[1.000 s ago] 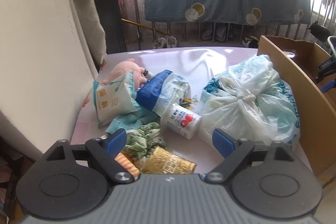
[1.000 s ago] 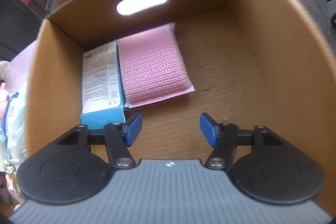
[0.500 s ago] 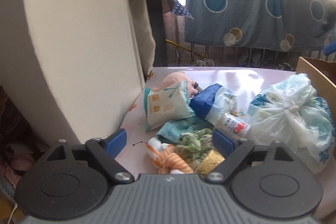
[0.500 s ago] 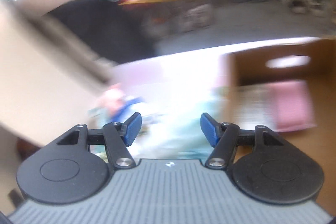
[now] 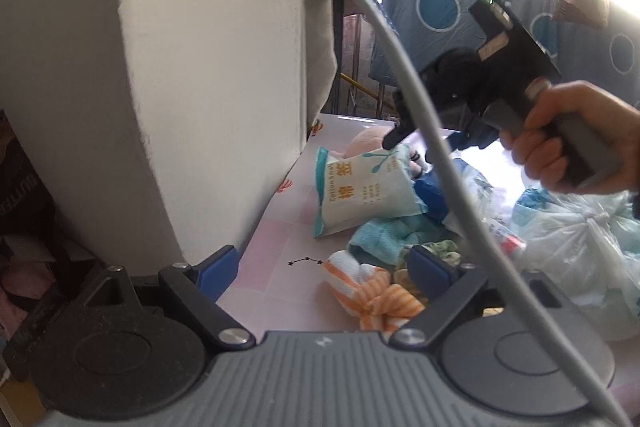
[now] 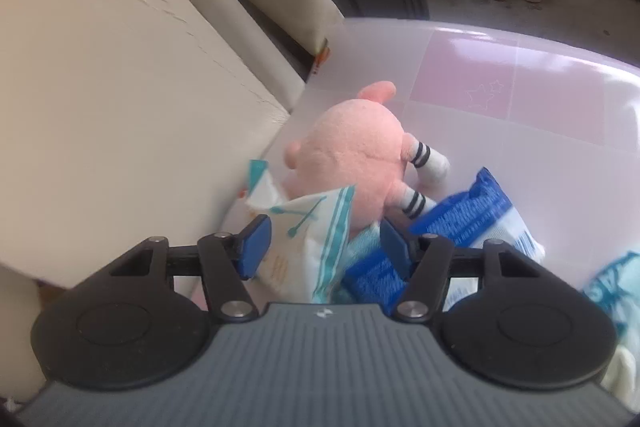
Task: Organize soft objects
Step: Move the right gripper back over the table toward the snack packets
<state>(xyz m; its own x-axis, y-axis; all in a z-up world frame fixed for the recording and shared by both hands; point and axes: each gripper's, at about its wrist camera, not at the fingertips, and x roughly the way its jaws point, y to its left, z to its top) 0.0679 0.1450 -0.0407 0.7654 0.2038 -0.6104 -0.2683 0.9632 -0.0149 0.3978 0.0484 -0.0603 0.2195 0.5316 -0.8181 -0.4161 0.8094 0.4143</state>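
Observation:
A pink plush toy (image 6: 352, 155) lies on the pink table (image 6: 540, 95) by the wall, partly under a white-and-teal cotton swab packet (image 6: 304, 227). My right gripper (image 6: 326, 241) is open, its fingers straddling the packet's top edge just below the plush; it also shows in the left wrist view (image 5: 404, 139), hovering over the packet (image 5: 364, 191). My left gripper (image 5: 324, 267) is open and empty above the near table edge, with an orange striped cloth (image 5: 372, 295) and a teal cloth (image 5: 380, 239) in front of it.
A blue-and-white packet (image 6: 460, 223) lies right of the plush. A tied plastic bag (image 5: 576, 247) sits at the right. A green scrunchie (image 5: 440, 251) is part hidden. A cream wall (image 5: 200, 67) bounds the table's left side. A grey cable (image 5: 432, 155) crosses the left view.
My right gripper has swung left out of the cardboard box and down over the plush and packet. My left gripper has drawn back and left toward the wall.

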